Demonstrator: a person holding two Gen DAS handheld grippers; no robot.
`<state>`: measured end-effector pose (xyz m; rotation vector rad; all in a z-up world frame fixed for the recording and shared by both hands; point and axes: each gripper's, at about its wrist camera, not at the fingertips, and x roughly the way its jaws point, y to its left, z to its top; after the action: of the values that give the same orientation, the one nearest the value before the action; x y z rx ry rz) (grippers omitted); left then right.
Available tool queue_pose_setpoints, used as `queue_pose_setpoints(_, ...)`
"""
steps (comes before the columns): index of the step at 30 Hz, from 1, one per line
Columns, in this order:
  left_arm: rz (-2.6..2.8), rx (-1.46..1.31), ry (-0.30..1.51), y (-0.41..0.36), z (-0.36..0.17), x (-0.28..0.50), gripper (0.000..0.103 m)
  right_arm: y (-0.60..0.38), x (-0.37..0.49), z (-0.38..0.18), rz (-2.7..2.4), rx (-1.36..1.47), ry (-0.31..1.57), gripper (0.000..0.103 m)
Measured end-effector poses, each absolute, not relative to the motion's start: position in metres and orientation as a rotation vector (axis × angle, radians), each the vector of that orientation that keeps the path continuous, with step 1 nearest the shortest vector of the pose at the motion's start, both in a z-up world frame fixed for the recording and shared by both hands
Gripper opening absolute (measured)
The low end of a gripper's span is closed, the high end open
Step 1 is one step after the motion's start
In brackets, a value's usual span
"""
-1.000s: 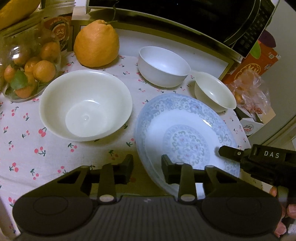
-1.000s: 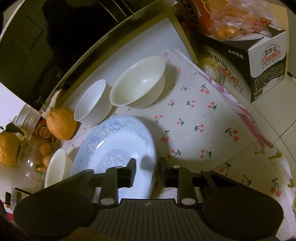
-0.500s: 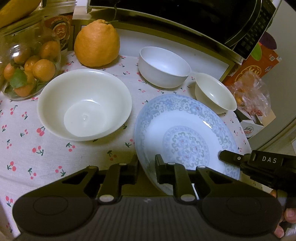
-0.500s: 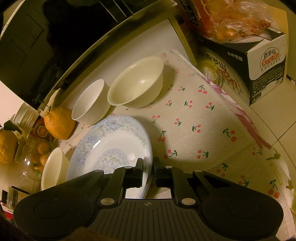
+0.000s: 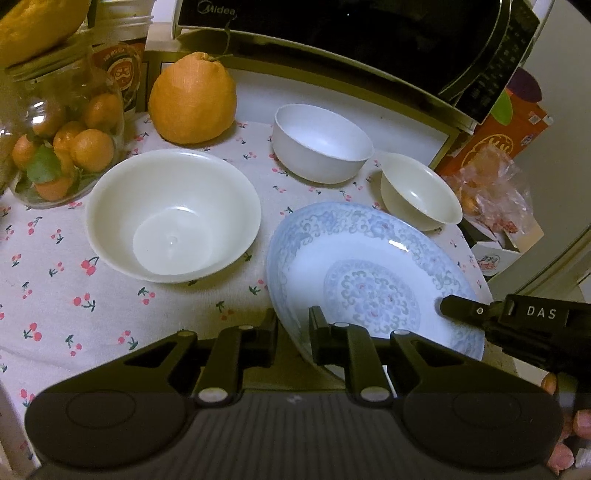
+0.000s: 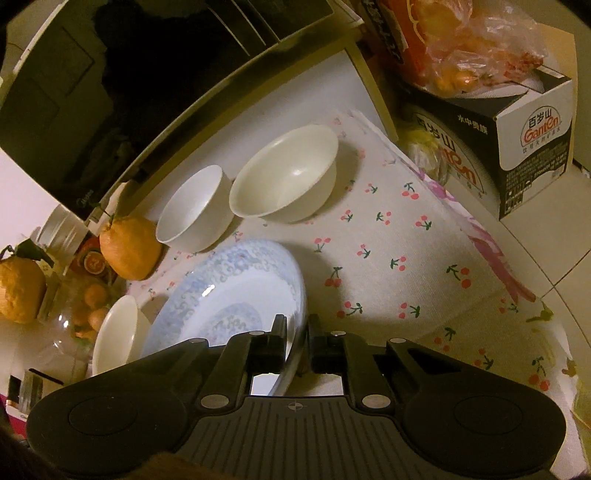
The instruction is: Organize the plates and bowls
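A blue-patterned plate (image 5: 373, 273) (image 6: 229, 295) is lifted off the cherry-print cloth and tilted. My left gripper (image 5: 293, 323) is shut on its near-left rim. My right gripper (image 6: 297, 332) is shut on its opposite rim, and it also shows in the left wrist view (image 5: 465, 310). A large cream bowl (image 5: 173, 214) (image 6: 114, 332) sits to the plate's left. A white bowl (image 5: 321, 142) (image 6: 194, 208) and a smaller cream bowl (image 5: 421, 192) (image 6: 284, 175) stand behind the plate.
A big orange citrus (image 5: 192, 99) and a glass jar of small oranges (image 5: 62, 136) stand at the back left. A black microwave (image 5: 369, 33) runs along the back. A Ganten carton (image 6: 517, 140) with a bag of fruit (image 6: 472, 40) stands beyond the table's right edge.
Both grippers have closed from open onto opposite rims of the plate. The plate has tipped up off the cloth.
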<state>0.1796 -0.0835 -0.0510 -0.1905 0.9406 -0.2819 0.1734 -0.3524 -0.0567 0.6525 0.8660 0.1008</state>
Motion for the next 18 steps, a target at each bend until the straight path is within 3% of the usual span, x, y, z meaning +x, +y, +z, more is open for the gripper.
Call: queue_pose_setpoints(18,-0.288,-0.222,0.905,-0.060,-0.027,0.144,0.015,-0.335,0.142,-0.014,0.130,0.598,0.834,0.013)
